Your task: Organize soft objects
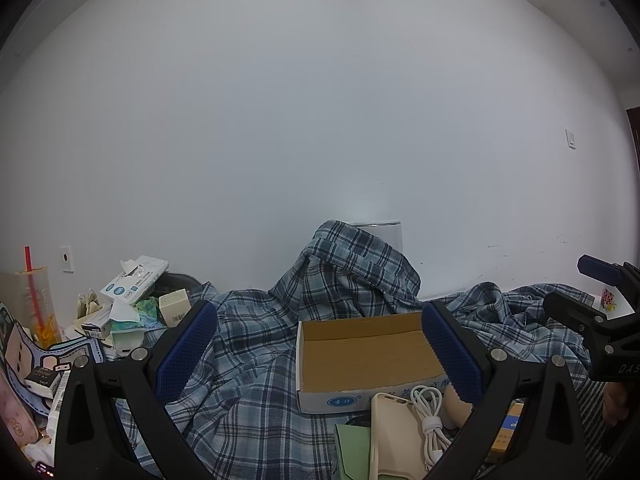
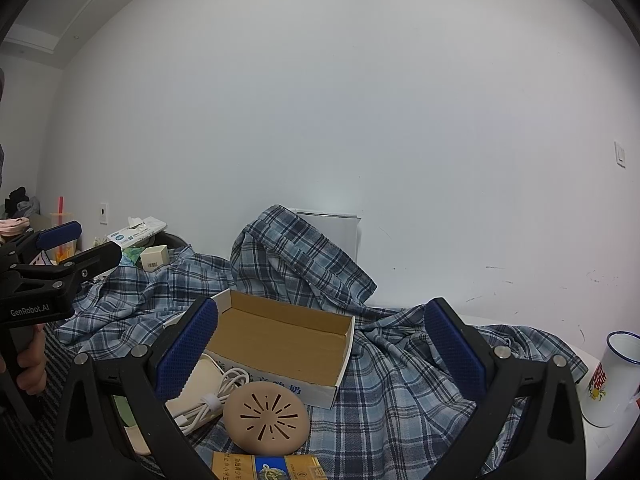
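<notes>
Both the left hand-held gripper (image 1: 316, 350) and right hand-held gripper (image 2: 320, 350) hover spread, holding nothing. Ahead lies the rumpled plaid shirt (image 2: 400, 380), draped under the cardboard box (image 2: 280, 344); tugging cloth could likely tip it.

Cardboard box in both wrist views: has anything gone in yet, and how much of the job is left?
Nothing looks done: the open brown cardboard box is empty. Nothing is in hand either; the left tongs and right tongs are open and hold nothing. Left to do: the crumpled blue plaid cloth lies spread around the box, and the round beige slotted pad and coiled white cable sit in front of it.
</notes>
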Available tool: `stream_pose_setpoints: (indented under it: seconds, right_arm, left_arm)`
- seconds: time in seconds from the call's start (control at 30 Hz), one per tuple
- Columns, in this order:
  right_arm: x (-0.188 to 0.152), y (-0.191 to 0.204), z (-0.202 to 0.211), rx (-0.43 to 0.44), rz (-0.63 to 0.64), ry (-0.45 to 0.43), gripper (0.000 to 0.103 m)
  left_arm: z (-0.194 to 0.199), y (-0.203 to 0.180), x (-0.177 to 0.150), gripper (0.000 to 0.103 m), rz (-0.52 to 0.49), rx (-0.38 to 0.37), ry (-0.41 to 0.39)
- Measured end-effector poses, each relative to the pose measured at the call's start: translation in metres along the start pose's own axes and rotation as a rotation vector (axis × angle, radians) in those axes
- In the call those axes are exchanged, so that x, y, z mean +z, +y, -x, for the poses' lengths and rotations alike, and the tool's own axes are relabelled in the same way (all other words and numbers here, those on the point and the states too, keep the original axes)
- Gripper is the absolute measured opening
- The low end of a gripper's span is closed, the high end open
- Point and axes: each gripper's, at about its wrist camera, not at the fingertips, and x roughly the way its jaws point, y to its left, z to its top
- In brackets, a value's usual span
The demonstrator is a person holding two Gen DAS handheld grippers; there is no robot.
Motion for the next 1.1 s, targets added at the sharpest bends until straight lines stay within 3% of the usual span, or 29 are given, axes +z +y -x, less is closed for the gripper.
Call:
stream_pose_setpoints:
  seconds: [1.1]
  right_arm:
    - [-0.0051,-0.0005,-0.003,-0.004,-0.012,0.026,0.103]
  left_arm:
    - [-0.0003,0.0011,-0.0005,0.103,0.004,0.001,0.013]
